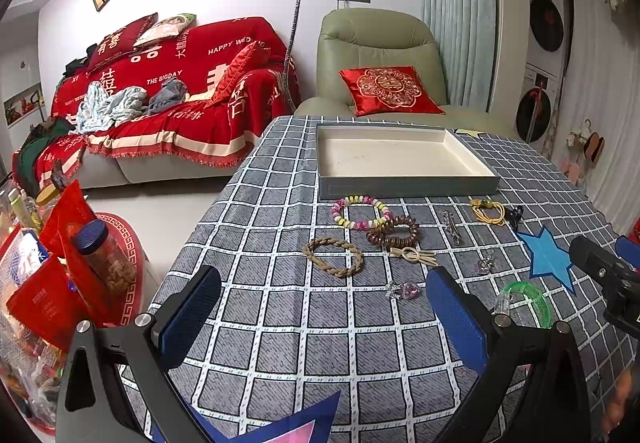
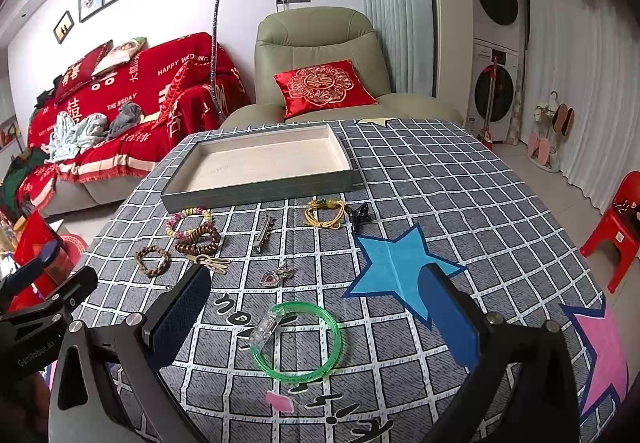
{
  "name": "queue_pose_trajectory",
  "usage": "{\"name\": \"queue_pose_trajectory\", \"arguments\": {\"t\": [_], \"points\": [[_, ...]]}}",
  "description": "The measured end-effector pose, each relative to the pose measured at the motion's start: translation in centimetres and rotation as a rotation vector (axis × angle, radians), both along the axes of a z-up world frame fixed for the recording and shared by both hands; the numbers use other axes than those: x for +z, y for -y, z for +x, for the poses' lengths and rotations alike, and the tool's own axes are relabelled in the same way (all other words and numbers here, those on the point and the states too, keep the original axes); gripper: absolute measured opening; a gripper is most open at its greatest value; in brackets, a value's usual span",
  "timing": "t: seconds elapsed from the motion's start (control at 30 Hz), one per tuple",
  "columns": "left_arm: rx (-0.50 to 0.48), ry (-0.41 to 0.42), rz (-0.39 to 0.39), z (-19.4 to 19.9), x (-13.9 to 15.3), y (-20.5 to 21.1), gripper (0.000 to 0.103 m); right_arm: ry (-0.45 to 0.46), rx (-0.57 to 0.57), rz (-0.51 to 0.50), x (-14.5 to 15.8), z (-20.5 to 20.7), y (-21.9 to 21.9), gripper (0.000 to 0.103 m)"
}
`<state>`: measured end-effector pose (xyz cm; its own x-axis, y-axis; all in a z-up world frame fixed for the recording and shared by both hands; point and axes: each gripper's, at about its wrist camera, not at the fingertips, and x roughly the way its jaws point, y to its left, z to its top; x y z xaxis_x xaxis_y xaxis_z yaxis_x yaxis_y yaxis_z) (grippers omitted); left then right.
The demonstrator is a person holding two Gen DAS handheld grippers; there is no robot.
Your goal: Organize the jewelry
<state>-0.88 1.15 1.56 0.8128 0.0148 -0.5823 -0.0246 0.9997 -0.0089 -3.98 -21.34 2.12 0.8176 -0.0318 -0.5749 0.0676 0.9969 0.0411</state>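
Currently bare tray [image 2: 256, 189], jewelry [image 2: 198, 235] beside it

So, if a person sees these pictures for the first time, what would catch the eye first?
Probably the green bangle lying on the checked tablecloth between the open right gripper's fingers. Next, the empty tray at the far edge, with a row of bracelets and hair ties before it, and the red sofa cover behind.

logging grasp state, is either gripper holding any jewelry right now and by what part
Nothing is held. The left gripper and the right gripper are both open and empty above the tablecloth; the green bangle lies between the right gripper's fingers, untouched.
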Motion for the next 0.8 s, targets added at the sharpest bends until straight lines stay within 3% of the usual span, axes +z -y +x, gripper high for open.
{"name": "queue_pose_trajectory", "arguments": {"t": [0.57,0.8], "points": [[-0.005,-0.022,-0.002,0.3,-0.6,0.4,0.103,-0.008,0.000,0.004,-0.1,0.0,-0.1,0.103],[-0.008,-0.095,-0.019,2.1,-1.6,-0.8,0.103,-0.051,-0.020,0.009,-0.8,0.4,1.0,0.103]]}}
